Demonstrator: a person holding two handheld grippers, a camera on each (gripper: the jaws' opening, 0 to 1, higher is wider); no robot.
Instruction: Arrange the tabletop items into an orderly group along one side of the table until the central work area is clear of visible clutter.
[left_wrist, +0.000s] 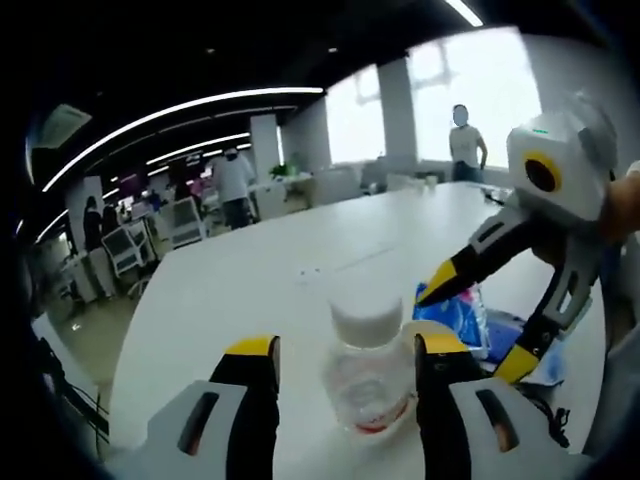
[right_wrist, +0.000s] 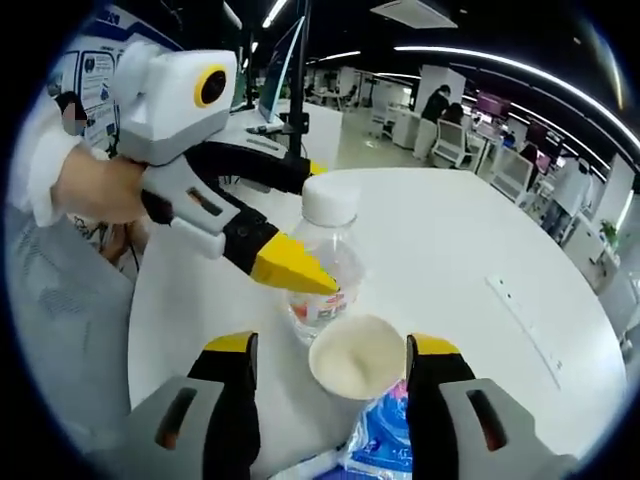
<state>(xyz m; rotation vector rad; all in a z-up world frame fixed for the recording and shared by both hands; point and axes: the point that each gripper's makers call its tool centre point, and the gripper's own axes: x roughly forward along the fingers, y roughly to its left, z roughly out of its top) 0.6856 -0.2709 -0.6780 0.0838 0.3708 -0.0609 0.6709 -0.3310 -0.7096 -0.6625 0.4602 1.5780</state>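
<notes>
A clear plastic bottle (left_wrist: 370, 380) with a white cap stands on the white table (left_wrist: 250, 290) between the jaws of my left gripper (left_wrist: 345, 345), which is open with a gap on the bottle's left side. In the right gripper view the same bottle (right_wrist: 325, 255) stands just beyond a white paper cup (right_wrist: 356, 356). That cup sits between the wide-apart jaws of my right gripper (right_wrist: 330, 345), which is open. A blue packet (right_wrist: 385, 435) lies under it near the right jaw. The right gripper (left_wrist: 478, 325) straddles the blue packet (left_wrist: 455, 310).
The table (right_wrist: 480, 230) stretches far ahead, with a small socket plate (left_wrist: 308, 270) set in its middle. A dark cable (left_wrist: 545, 420) lies by the packet. A monitor on a stand (right_wrist: 285, 70) stands behind. Desks, chairs and people fill the office beyond.
</notes>
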